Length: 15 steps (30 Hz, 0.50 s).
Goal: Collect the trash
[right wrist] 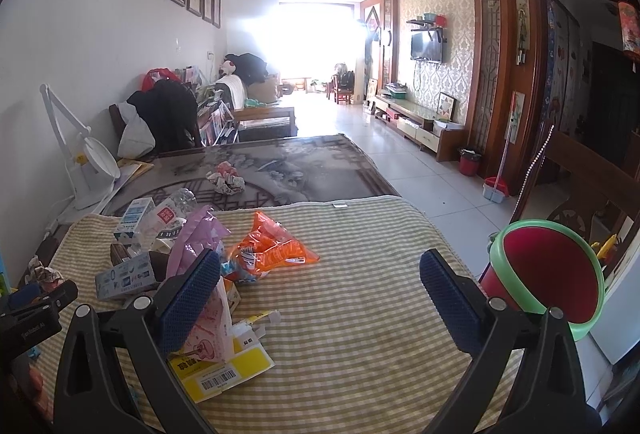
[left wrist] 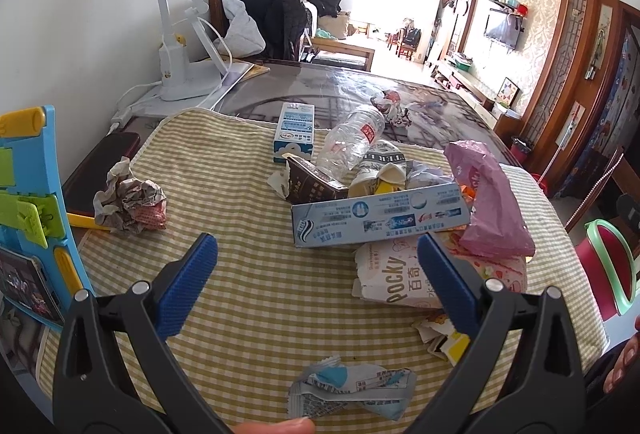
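Grippers, left [left wrist: 318,248] and right [right wrist: 320,266], both spread wide and empty above checked cloth [right wrist: 360,298] strewn with toothpaste box [left wrist: 380,220], Pocky box [left wrist: 394,278].

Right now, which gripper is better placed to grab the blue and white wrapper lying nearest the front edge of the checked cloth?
Left. The left gripper hangs open almost directly over the blue and white wrapper. The right gripper is also open but faces bare checked cloth near the red bin.

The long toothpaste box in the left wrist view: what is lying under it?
The toothpaste box rests on a white Pocky box at its near edge and a dark carton behind. What lies beneath its middle is covered.
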Motion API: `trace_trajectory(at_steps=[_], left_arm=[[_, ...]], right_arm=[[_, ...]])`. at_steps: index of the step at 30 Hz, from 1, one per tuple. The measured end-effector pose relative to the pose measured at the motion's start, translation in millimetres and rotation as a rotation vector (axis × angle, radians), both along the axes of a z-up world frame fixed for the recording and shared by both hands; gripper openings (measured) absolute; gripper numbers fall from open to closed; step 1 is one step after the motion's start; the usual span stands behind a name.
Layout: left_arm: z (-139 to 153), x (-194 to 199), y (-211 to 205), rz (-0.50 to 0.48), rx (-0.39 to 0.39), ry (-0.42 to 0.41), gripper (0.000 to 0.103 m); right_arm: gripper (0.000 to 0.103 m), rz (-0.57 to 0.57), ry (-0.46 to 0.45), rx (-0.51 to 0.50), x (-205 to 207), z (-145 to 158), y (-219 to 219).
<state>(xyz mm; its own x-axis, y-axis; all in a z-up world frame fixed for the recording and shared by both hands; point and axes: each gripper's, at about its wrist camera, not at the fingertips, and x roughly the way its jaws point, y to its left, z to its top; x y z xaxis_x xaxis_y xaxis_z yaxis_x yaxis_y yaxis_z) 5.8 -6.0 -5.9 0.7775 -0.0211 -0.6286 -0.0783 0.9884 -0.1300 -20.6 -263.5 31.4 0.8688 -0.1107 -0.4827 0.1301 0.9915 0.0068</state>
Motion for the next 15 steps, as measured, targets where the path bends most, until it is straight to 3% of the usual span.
trace_trajectory(at_steps=[15], left_arm=[[-1.7, 2.5, 4.2, 0.011, -0.016, 0.014, 0.098]], right_arm=[[0.096, 0.009, 0.017, -0.010, 2.4, -5.0, 3.7]])
